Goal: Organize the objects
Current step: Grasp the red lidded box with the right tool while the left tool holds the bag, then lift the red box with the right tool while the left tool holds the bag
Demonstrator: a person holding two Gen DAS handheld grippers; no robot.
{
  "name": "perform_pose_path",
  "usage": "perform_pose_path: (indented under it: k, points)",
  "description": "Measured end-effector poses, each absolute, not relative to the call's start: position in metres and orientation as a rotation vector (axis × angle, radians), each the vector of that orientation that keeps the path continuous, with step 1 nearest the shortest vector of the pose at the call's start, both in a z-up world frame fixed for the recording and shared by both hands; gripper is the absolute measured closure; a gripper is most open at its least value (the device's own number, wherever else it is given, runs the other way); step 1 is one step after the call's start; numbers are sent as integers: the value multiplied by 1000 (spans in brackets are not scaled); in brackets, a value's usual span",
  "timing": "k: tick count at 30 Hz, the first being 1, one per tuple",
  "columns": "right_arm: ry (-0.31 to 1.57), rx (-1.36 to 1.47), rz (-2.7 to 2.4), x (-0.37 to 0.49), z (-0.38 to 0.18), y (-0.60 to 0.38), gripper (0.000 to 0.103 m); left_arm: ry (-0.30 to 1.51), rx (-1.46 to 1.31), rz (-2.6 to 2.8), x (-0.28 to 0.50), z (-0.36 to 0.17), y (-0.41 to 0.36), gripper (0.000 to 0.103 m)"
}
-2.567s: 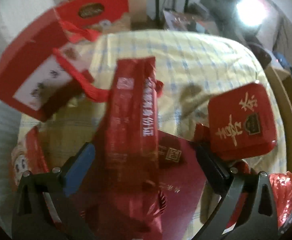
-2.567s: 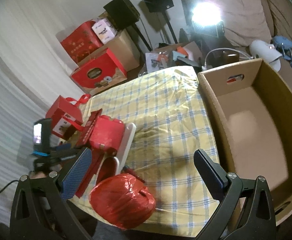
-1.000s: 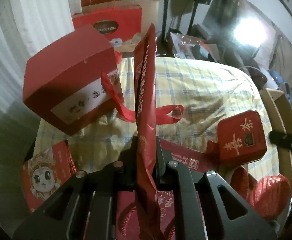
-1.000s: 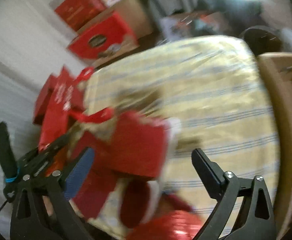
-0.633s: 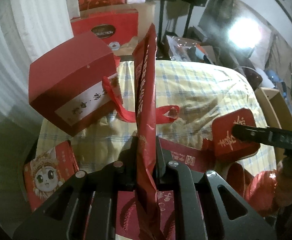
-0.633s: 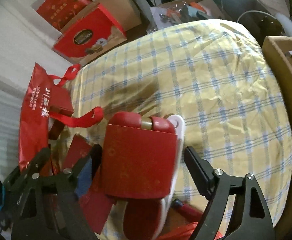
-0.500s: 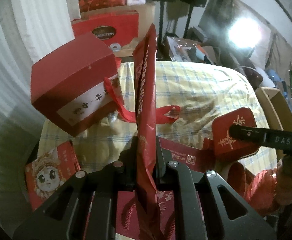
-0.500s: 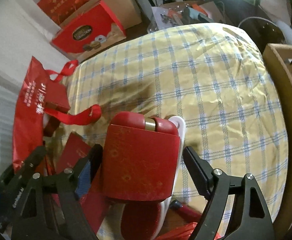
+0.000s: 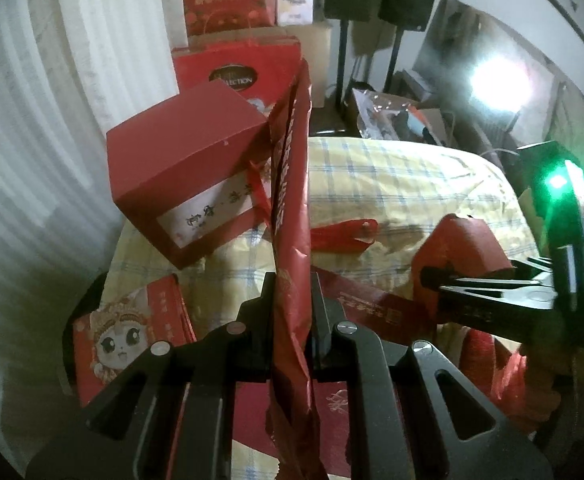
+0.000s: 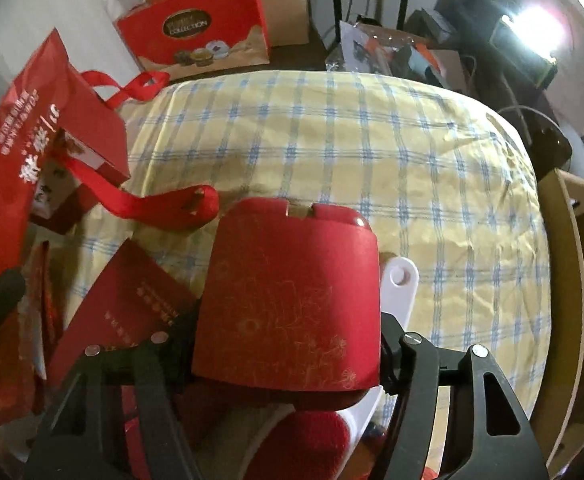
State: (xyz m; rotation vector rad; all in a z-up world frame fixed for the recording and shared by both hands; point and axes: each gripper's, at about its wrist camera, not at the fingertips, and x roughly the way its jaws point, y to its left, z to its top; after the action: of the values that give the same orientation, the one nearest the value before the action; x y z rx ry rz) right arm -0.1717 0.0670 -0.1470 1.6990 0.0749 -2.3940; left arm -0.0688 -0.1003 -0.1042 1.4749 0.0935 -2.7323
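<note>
My left gripper is shut on a flat red paper bag, which it holds upright and edge-on above the table's left side. The same bag shows at the far left of the right wrist view. A red rounded case lies half on a white tray. My right gripper points down over the case. Its jaws are closing, with the case between them and the fingers against both its sides. In the left wrist view the case stands tilted, one dark finger across it.
On the yellow checked tablecloth lie a red box with a white label, a cartoon-face packet, a flat red envelope and a red ribbon handle. An open cardboard box stands at the right edge. Gift boxes sit on the floor behind.
My right gripper came down over the red case and its jaws narrowed onto its sides. The case now looks tipped up. The left gripper keeps its hold on the bag.
</note>
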Motion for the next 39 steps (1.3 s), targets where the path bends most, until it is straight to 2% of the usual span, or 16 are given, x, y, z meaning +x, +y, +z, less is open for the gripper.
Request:
perform_pose_path:
  k: [11, 23, 39]
  points:
    - [146, 1704, -2397, -178, -152, 62, 39, 214, 1487, -2740, -66, -109, -107, 91]
    - [-45, 1582, -2486, -167, -118, 91, 39, 291, 1459, -2754, -58, -100, -110, 91]
    - [-92, 1396, -2616, -134, -59, 127, 39, 212, 1338, -2852, -32, -67, -88, 91]
